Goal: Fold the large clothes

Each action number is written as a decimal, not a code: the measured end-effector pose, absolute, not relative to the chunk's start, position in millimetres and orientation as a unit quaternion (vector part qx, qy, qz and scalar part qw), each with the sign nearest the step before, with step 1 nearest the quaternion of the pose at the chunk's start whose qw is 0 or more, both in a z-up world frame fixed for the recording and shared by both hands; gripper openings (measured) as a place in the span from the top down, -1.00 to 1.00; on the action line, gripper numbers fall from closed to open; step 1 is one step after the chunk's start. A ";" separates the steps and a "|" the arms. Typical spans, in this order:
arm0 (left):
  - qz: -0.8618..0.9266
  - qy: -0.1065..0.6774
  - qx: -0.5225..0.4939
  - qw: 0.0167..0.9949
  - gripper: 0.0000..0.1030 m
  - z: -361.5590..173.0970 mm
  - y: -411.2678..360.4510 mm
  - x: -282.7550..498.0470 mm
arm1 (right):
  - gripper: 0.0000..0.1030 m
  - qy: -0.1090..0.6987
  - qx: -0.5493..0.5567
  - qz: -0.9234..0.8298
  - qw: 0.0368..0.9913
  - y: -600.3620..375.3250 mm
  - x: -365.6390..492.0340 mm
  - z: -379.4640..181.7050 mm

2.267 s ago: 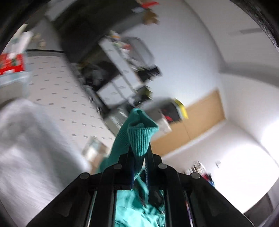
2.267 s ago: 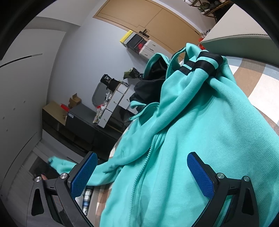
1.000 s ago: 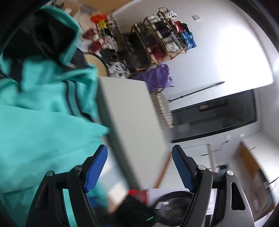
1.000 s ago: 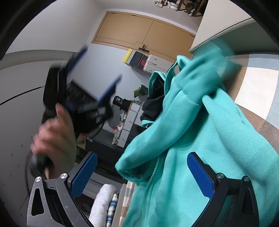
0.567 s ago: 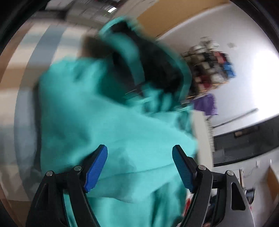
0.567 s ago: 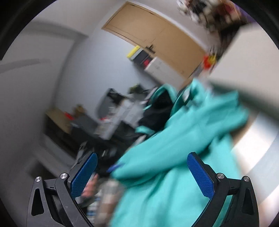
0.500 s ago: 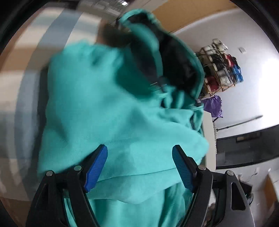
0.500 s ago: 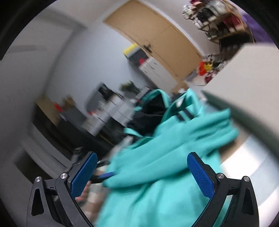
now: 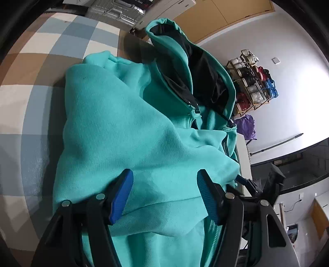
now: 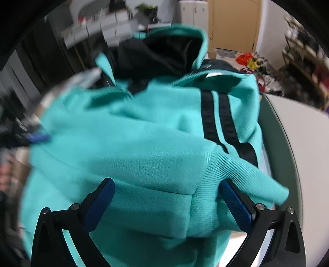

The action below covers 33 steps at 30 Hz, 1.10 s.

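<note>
A teal zip hoodie [image 9: 127, 127] with a black-lined hood [image 9: 203, 71] lies bunched on a checkered surface [image 9: 30, 67]. A sleeve is folded across its front. My left gripper [image 9: 164, 184] is open, its blue pads just above the folded sleeve. In the right wrist view the hoodie [image 10: 133, 143] shows two black stripes [image 10: 218, 123] and a ribbed cuff [image 10: 236, 178] at the right. My right gripper [image 10: 166, 195] is open, with the sleeve fabric lying between its pads. The right gripper's blue tip [image 9: 242, 180] shows at the hoodie's right edge in the left wrist view.
A grey-white table edge [image 10: 298, 143] runs along the hoodie's right side. A rack of shoes [image 9: 253, 82] and a purple bag [image 9: 246, 127] stand by the wall. Silver suitcases [image 9: 115, 10] and wooden doors [image 10: 232, 26] lie beyond the hood.
My left gripper let go of the teal cuff and swung down over the hoodie. The sleeve now lies folded across the front. My right gripper turned down over the cuff.
</note>
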<state>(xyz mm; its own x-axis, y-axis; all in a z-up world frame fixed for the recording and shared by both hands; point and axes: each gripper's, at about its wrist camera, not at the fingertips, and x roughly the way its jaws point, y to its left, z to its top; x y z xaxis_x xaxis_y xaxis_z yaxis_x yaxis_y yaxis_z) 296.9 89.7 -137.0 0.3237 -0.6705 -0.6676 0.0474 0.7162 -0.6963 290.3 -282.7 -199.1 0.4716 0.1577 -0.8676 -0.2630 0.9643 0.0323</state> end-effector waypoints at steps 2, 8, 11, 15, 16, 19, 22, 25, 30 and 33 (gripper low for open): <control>-0.231 0.528 -0.302 0.759 -0.16 -136.0 93.0 295.5 | -1.00 0.510 -0.100 0.103 0.848 -264.1 299.9 -207.3; -0.244 0.517 -0.282 0.770 -0.13 -135.5 102.9 291.0 | -1.00 0.492 -0.109 0.099 0.858 -247.4 332.9 -202.5; -0.236 0.516 -0.302 0.766 -0.13 -136.3 108.2 289.8 | -1.00 0.507 -0.106 0.102 0.849 -246.7 345.1 -216.2; -0.223 0.525 -0.250 0.782 -0.18 -117.4 94.9 280.9 | -0.99 0.486 -0.099 0.113 0.861 -250.3 334.7 -209.0; -0.231 0.522 -0.243 0.784 -0.23 -112.0 90.0 278.1 | -0.93 0.471 -0.087 0.120 0.869 -255.0 329.4 -201.7; -0.277 0.507 -0.240 0.780 -0.41 -94.7 70.7 269.3 | -0.90 0.422 -0.026 0.157 0.893 -267.7 314.0 -171.6; -0.284 0.509 -0.212 0.784 -0.53 -93.4 45.0 267.5 | -0.95 0.379 0.006 0.180 0.908 -274.2 295.3 -141.7; -0.260 0.546 -0.190 0.773 -0.54 -119.5 29.6 277.3 | -1.00 0.408 -0.042 0.164 0.897 -265.1 296.9 -148.0; -0.226 0.565 -0.191 0.770 -0.54 -143.6 25.8 281.5 | -1.00 0.507 -0.192 0.109 0.833 -240.1 305.9 -218.8; -0.219 0.564 -0.172 0.777 -0.54 -144.2 20.1 281.7 | -1.00 0.513 -0.169 0.107 0.835 -245.3 304.4 -220.9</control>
<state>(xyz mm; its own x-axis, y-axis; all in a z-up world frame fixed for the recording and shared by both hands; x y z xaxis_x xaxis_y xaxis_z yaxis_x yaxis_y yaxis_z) 281.7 20.1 -144.2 0.2677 -0.5355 -0.8010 0.1467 0.8443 -0.5154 304.4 -245.3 -220.9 0.4501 0.0050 -0.8930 -0.3526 0.9198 -0.1725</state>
